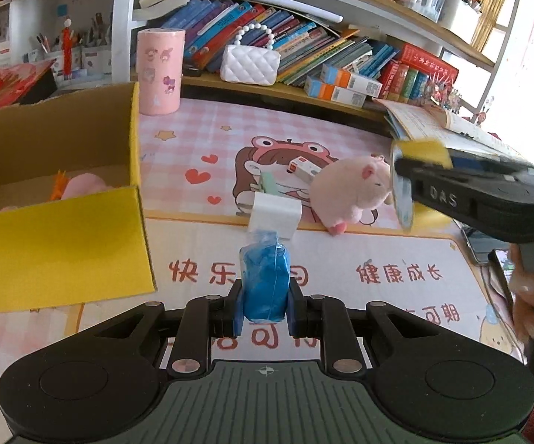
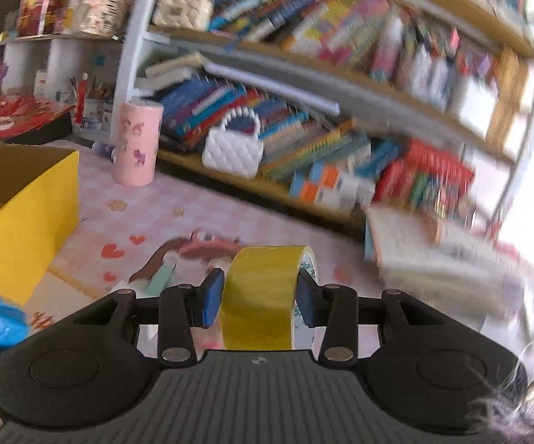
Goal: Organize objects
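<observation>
My left hand-held gripper (image 1: 265, 305) pinches a blue wrapped packet (image 1: 265, 281) between its pads, raised over the table (image 1: 378, 251). My right hand-held gripper (image 2: 259, 296) clamps a roll of yellow tape (image 2: 261, 296) by its flat sides, also lifted. Just past the packet sit a white block (image 1: 275, 214), a pale green item (image 1: 269, 183), a small white-and-orange box (image 1: 304, 169) and a pink plush pig (image 1: 352, 188), all loose on the pink mat. To the left stands the yellow cardboard box (image 1: 60, 244) with one pink plush toy (image 1: 82, 185) already inside. So I judge the sorting barely begun: two things in hand, four left. The box wall hides most of its floor, and the right wrist view is smeared by motion blur.
</observation>
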`<state>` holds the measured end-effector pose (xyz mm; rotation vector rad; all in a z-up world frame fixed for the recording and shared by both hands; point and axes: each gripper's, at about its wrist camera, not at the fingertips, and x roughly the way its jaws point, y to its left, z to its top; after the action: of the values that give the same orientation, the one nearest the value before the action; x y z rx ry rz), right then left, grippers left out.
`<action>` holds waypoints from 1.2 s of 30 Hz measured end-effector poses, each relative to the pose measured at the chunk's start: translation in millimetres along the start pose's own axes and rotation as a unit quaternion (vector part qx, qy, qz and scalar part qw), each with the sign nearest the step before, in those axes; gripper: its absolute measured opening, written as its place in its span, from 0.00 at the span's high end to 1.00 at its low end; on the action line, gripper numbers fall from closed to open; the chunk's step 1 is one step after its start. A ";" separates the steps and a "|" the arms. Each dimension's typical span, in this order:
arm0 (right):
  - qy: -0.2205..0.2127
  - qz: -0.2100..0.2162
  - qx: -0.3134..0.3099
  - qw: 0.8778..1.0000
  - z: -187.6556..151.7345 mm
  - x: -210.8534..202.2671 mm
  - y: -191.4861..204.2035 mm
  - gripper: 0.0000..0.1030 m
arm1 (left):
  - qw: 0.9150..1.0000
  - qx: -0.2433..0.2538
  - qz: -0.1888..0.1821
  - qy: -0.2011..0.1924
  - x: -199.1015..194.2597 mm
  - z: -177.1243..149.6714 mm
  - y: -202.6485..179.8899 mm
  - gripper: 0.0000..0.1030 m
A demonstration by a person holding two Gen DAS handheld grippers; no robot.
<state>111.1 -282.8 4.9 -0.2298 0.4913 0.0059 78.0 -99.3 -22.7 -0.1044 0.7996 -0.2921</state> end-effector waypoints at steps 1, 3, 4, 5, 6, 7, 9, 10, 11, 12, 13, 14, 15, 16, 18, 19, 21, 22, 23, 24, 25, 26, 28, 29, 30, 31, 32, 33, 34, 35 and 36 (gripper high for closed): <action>0.016 0.006 0.019 1.000 -2.8 -1.3 -1.6 0.62 | 1.000 -0.002 -0.001 0.000 -1.6 -1.4 1.6 0.80; 0.048 0.018 0.058 0.997 -8.9 -4.7 -4.2 0.62 | 1.000 -0.004 -0.004 -0.001 -5.2 -4.3 4.4 0.80; 0.059 0.023 0.070 0.996 -12.5 -7.1 -3.3 0.62 | 1.000 -0.004 -0.005 -0.001 -7.0 -5.8 5.8 0.80; 0.065 0.026 0.078 0.994 -15.6 -10.1 -1.4 0.62 | 1.000 -0.004 -0.006 -0.001 -8.5 -7.1 6.8 0.80; 0.072 0.031 0.086 0.993 -18.6 -13.7 0.8 0.62 | 1.000 -0.002 -0.008 -0.002 -10.5 -8.7 8.2 0.80; 0.078 0.037 0.091 0.992 -21.2 -17.9 4.1 0.62 | 1.000 -0.001 -0.010 -0.002 -12.7 -10.4 9.5 0.80; 0.088 0.052 0.098 0.990 -24.7 -25.9 11.5 0.62 | 1.000 0.000 -0.013 -0.002 -17.6 -13.3 13.2 0.80; 0.092 0.061 0.099 0.989 -26.2 -30.0 16.2 0.62 | 1.000 0.000 -0.014 -0.003 -20.5 -15.1 15.3 0.80; 0.096 0.070 0.100 0.988 -27.1 -34.0 21.3 0.62 | 1.000 0.000 -0.015 -0.004 -23.5 -16.7 17.8 0.81; 0.099 0.079 0.099 0.987 -28.2 -38.6 27.5 0.62 | 1.000 0.000 -0.015 -0.005 -26.9 -18.4 20.4 0.81; 0.101 0.087 0.095 0.986 -29.2 -43.4 34.3 0.62 | 1.000 -0.001 -0.015 -0.006 -30.5 -20.5 23.7 0.81; 0.101 0.094 0.092 0.986 -29.3 -47.3 40.4 0.62 | 1.000 -0.001 -0.015 -0.007 -34.3 -22.4 26.9 0.80; 0.101 0.099 0.089 0.986 -29.8 -51.6 45.7 0.62 | 1.000 -0.002 -0.015 -0.008 -38.7 -25.0 30.7 0.80; 0.102 0.104 0.086 0.986 -30.1 -55.5 50.7 0.62 | 1.000 -0.003 -0.013 -0.008 -43.1 -27.6 34.6 0.80; 0.103 0.113 0.083 0.985 -31.4 -64.1 61.9 0.62 | 1.000 -0.005 -0.010 -0.008 -50.6 -32.2 42.6 0.80; 0.105 0.118 0.083 0.984 -32.2 -68.1 67.8 0.62 | 1.000 -0.007 -0.008 -0.008 -54.5 -34.2 46.7 0.81; 0.110 0.125 0.082 0.983 -33.1 -73.7 77.6 0.62 | 1.000 -0.011 -0.003 -0.009 -62.5 -39.2 55.8 0.81; 0.112 0.130 0.082 0.982 -33.3 -76.3 83.2 0.62 | 1.000 -0.014 0.000 -0.009 -66.1 -41.5 60.2 0.80; 0.113 0.133 0.081 0.981 -33.8 -78.6 87.7 0.62 | 1.000 -0.016 0.003 -0.010 -70.8 -44.3 65.3 0.81; 0.115 0.137 0.081 0.981 -34.5 -81.4 93.4 0.62 | 1.000 -0.017 0.005 -0.011 -74.4 -46.5 68.5 0.81; 0.116 0.140 0.080 0.980 -34.8 -83.3 98.6 0.62 | 1.000 -0.018 0.008 -0.012 -78.4 -48.9 72.6 0.81; 0.116 0.143 0.080 0.980 -35.2 -86.1 104.3 0.62 | 1.000 -0.020 0.011 -0.012 -82.8 -51.5 76.8 0.81; 0.117 0.150 0.078 0.979 -35.9 -91.4 115.0 0.62 | 1.000 -0.021 0.016 -0.014 -90.3 -56.3 84.0 0.81; 0.117 0.154 0.077 0.978 -36.2 -94.0 120.4 0.62 | 1.000 -0.021 0.018 -0.014 -93.9 -58.6 87.6 0.81; 0.117 0.158 0.076 0.978 -36.8 -97.0 126.2 0.62 | 0.999 -0.022 0.021 -0.014 -97.8 -61.0 91.3 0.81; 0.117 0.162 0.075 0.977 -37.7 -100.1 131.6 0.62 | 0.999 -0.023 0.023 -0.015 -101.4 -63.4 95.0 0.81; 0.117 0.166 0.073 0.976 -38.2 -102.8 137.2 0.62 | 0.999 -0.023 0.026 -0.016 -105.0 -65.2 98.4 0.81; 0.117 0.169 0.072 0.976 -38.2 -105.0 141.9 0.62 | 0.999 -0.025 0.028 -0.017 -108.5 -66.8 102.0 0.81; 0.117 0.172 0.071 0.975 -38.3 -107.3 146.4 0.62 | 0.999 -0.025 0.030 -0.018 -112.2 -68.4 105.4 0.81; 0.117 0.176 0.069 0.975 -38.4 -110.1 151.6 0.62 | 0.999 -0.026 0.032 -0.019 -115.1 -69.7 108.2 0.81; 0.116 0.178 0.068 0.975 -38.3 -112.4 155.8 0.62 | 0.999 -0.026 0.034 -0.020 -118.3 -71.3 111.1 0.81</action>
<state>-15.4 -133.9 -9.1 -0.0048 0.7578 0.2972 -27.0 43.1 -13.0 -0.1305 0.7701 -0.2047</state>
